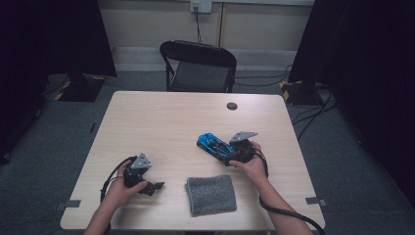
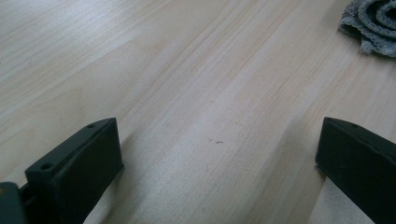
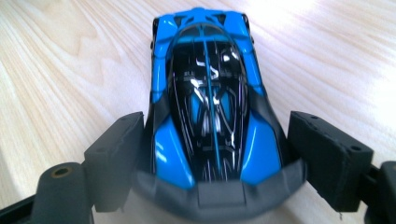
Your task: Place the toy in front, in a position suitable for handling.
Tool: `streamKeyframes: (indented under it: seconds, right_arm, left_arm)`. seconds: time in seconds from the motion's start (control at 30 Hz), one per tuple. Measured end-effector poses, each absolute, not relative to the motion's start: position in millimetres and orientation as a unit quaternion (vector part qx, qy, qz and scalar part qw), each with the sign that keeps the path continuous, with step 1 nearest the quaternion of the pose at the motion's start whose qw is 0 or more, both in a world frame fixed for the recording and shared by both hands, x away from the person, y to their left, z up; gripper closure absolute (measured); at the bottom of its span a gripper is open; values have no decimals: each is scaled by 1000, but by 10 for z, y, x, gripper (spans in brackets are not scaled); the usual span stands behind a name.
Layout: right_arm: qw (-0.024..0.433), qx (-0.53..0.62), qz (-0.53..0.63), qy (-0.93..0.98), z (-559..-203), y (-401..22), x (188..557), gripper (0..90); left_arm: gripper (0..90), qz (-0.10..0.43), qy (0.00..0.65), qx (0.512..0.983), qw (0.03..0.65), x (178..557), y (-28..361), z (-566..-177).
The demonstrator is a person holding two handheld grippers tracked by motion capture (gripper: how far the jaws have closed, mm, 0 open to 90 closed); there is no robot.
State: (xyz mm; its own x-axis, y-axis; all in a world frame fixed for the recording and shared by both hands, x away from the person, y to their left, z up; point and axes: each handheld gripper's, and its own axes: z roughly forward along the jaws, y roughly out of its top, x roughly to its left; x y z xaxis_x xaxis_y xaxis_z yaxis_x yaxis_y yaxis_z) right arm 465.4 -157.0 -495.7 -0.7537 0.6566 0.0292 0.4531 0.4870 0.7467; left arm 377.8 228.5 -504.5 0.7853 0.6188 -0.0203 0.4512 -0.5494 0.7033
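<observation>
From the high view, a wooden table sits in the middle of the frame. A blue toy car lies right of the middle. The right gripper is at the car's near end, held by the right hand. The left gripper rests low at the left, away from the car. A folded grey cloth lies at the bottom middle, between the two hands.

In the left gripper view, the jaws stand wide apart with just bare table between them. A corner of the cloth peeks in at the upper right.

In the right gripper view, the car fills the middle, its tail down between the jaws. The left jaw looks right against the car's side. The right jaw has a small gap. So the jaws are open and not squeezing.

I think the step is grabbing or letting go of the car; I cannot tell which. To grab it, the jaws must close evenly on both sides.
</observation>
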Motion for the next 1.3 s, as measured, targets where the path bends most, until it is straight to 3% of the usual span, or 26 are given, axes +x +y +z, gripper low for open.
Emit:
streamKeyframes:
  seconds: [0.87,1.0,1.3]
  right_arm:
    - [145,348,371,849,-5044,-1566,4566,176]
    - [146,351,375,845,-5042,-1560,4567,230]
    - [135,338,381,850,-5039,-1662,4548,241]
  left_arm:
    - [0,116,307,872,363,3780,2283,-5047]
    - [0,116,307,872,364,3780,2282,-5049]
    - [0,116,306,872,364,3780,2282,-5049]
